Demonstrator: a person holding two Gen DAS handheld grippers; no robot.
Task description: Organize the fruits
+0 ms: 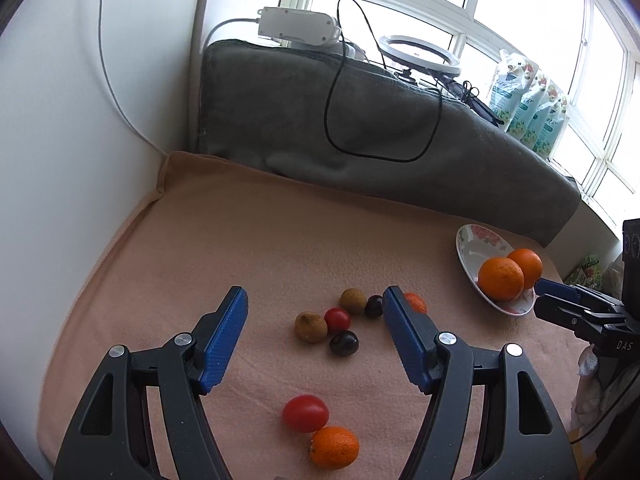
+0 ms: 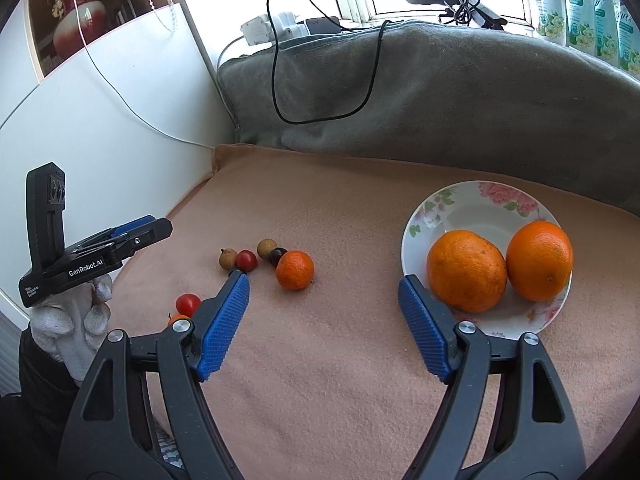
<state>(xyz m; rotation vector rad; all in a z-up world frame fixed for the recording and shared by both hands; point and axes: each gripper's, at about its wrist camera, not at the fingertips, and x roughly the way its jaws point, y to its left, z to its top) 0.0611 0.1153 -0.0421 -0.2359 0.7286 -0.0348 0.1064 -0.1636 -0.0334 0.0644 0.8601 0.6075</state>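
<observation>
Two oranges (image 2: 466,270): already on the plate (image 2: 472,208).
Loose fruit: mandarin (image 2: 295,269) (firm, round, rolls) on the blanket; grasp across its middle.
Left gripper (image 1: 314,312): spread, empty.
Right gripper (image 2: 324,304): spread, empty.

A lived-in home is indicated: a peach blanket (image 2: 320,360) is spread beside a bay window (image 1: 520,12), a grey blanket (image 2: 440,100) is draped behind it, detergent refill pouches (image 1: 528,108) are lined on the sill, and a floral plate (image 2: 480,200) is laid out.

Both wrist views look down, sharing the plate (image 1: 466,240) (image 2: 472,208).
</observation>
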